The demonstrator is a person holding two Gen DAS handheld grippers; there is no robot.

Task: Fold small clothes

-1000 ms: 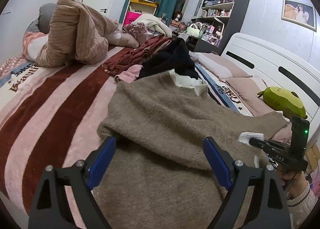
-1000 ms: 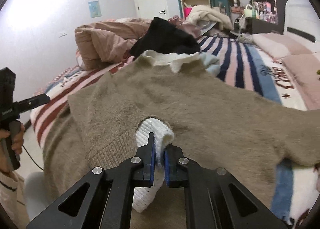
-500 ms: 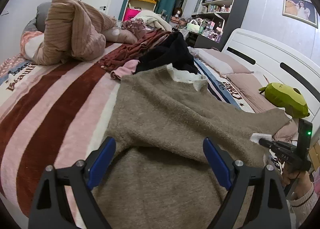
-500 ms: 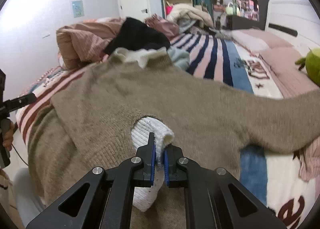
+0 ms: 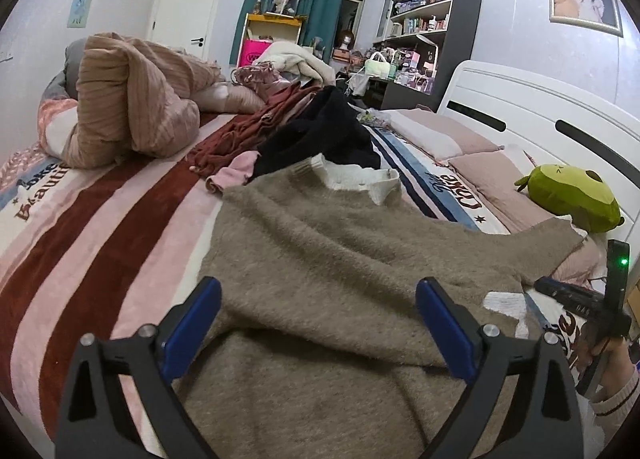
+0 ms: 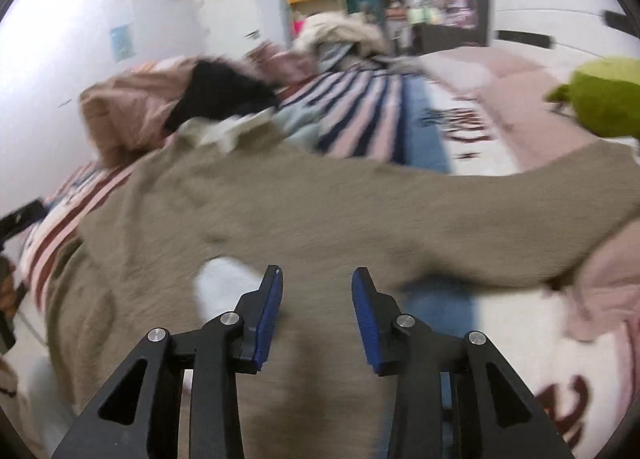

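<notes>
Sweater (image 5: pixel 336 259), a fuzzy tan one, is lying spread on the bed (image 5: pixel 100 227) straight ahead of both my hand-held grippers. My left hand-held gripper (image 5: pixel 318 319) is hovering over its near folded edge, jaws spread wide and gripping nothing. My right hand-held gripper (image 6: pixel 316 299) has just been opening, its jaws parted with only knit beneath them; the white cuff (image 6: pixel 224 291) is lying just left of its fingers, free.

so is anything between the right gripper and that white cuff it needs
Nothing visible. The right gripper has just been opening, jaws empty, and the white cuff lies bare on the brown sweater just left of them.
</notes>
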